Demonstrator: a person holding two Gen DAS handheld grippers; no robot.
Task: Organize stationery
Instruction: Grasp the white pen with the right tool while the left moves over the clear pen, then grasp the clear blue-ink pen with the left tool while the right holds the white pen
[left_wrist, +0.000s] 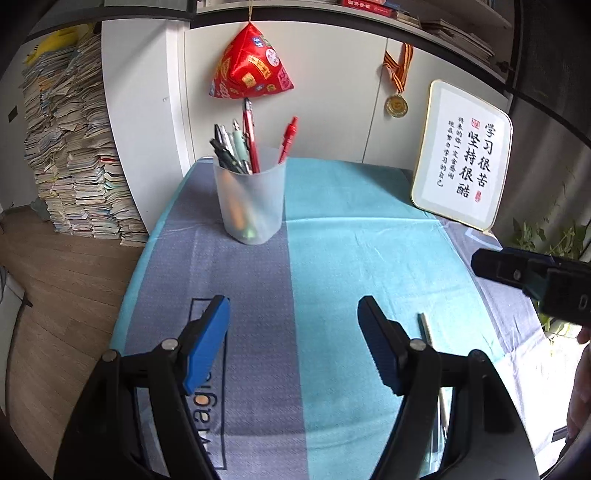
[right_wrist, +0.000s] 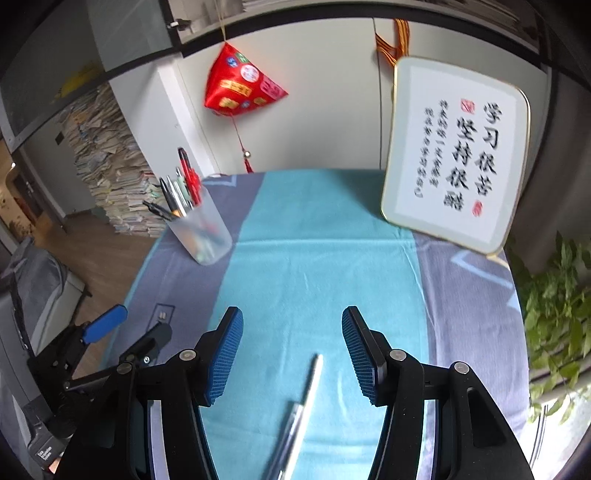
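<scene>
Pen (right_wrist: 303, 402) flat on teal cloth (right_wrist: 314, 266), between parted jaws of right gripper (right_wrist: 291, 354), untouched. Left gripper (left_wrist: 295, 343) parted, empty; pen cup (left_wrist: 250, 199) well ahead.

Right gripper (right_wrist: 291, 350) jaws apart, pen (right_wrist: 303, 402) below

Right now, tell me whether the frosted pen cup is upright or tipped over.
Upright. The frosted pen cup stands on its base on the tablecloth, open mouth up, with the pens sticking out of its top.
</scene>
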